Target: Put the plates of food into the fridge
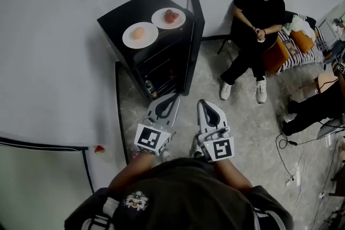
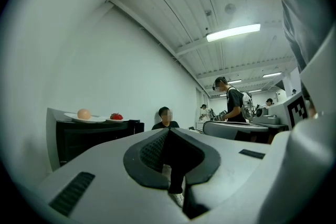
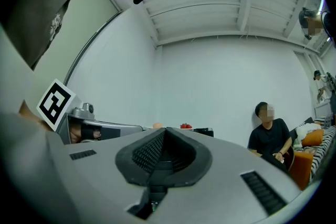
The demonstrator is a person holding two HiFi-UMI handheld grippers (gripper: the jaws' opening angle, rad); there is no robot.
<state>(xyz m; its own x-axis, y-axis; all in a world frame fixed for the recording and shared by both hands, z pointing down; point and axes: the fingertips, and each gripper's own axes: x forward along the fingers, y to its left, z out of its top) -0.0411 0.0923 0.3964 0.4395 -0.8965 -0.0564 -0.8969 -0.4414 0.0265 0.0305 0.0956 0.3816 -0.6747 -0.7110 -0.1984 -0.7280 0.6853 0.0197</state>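
A low black fridge point(image 1: 126, 21) stands against the white wall with its door point(image 1: 195, 13) swung open. Two white plates rest on its top: one with a round orange food point(image 1: 140, 35) and one with red fruit point(image 1: 168, 18). Both plates also show far off in the left gripper view, the orange one point(image 2: 84, 116) and the red one point(image 2: 116, 118), and small in the right gripper view point(image 3: 185, 126). My left gripper point(image 1: 168, 100) and right gripper point(image 1: 204, 107) hover side by side in front of the fridge, well short of it. Both are shut and hold nothing.
A person point(image 1: 253, 24) sits on the floor against the wall right of the fridge, legs stretched toward the middle. Orange cushions and bedding point(image 1: 294, 43) lie beyond, and cables point(image 1: 291, 143) trail on the floor at right. Bottles stand on the fridge's shelves point(image 1: 161, 70).
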